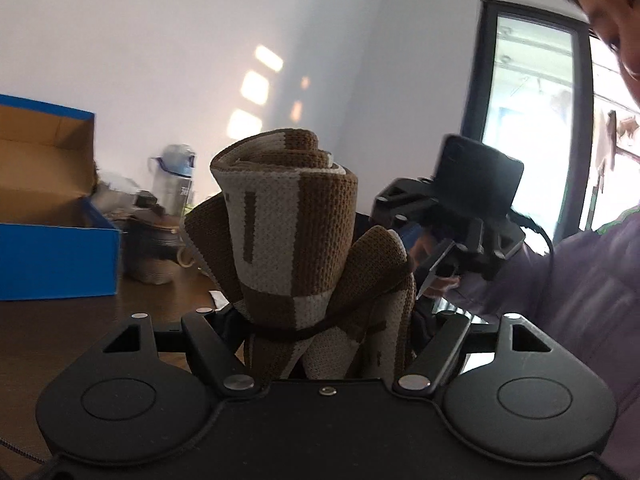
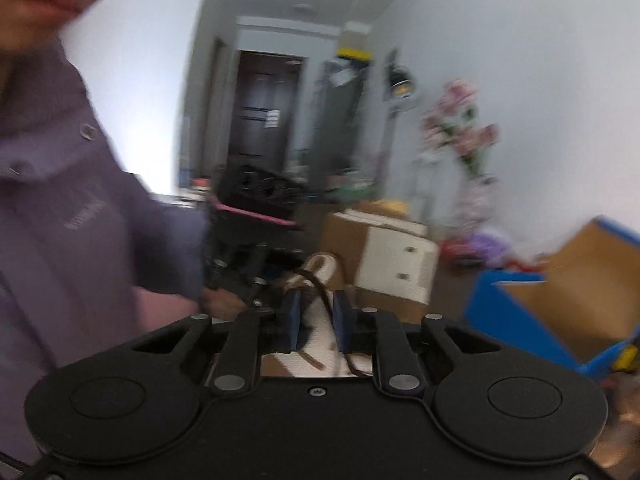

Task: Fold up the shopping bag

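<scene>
A knitted brown and cream shopping bag (image 1: pixel 288 232) is rolled into an upright bundle, with a thin dark strap (image 1: pixel 280 334) around its lower part. My left gripper (image 1: pixel 320 332) is shut on the base of the roll, and the fabric hides its fingertips. In the left wrist view my right gripper (image 1: pixel 434 276) hangs just right of the roll, held by a hand. In the right wrist view its blue pads (image 2: pixel 292 320) stand a narrow gap apart. The brown strap (image 2: pixel 320 292) runs between them over cream fabric (image 2: pixel 316 332), and the right gripper (image 2: pixel 317 320) looks open.
An open blue cardboard box (image 1: pixel 52 256) stands on the dark wooden table (image 1: pixel 60 336) at the left, with a water bottle (image 1: pixel 178 176) and a pot (image 1: pixel 154 248) behind it. A person in a purple top (image 1: pixel 580 300) is close on the right. Cardboard boxes (image 2: pixel 384 252) and flowers (image 2: pixel 460 136) stand further off.
</scene>
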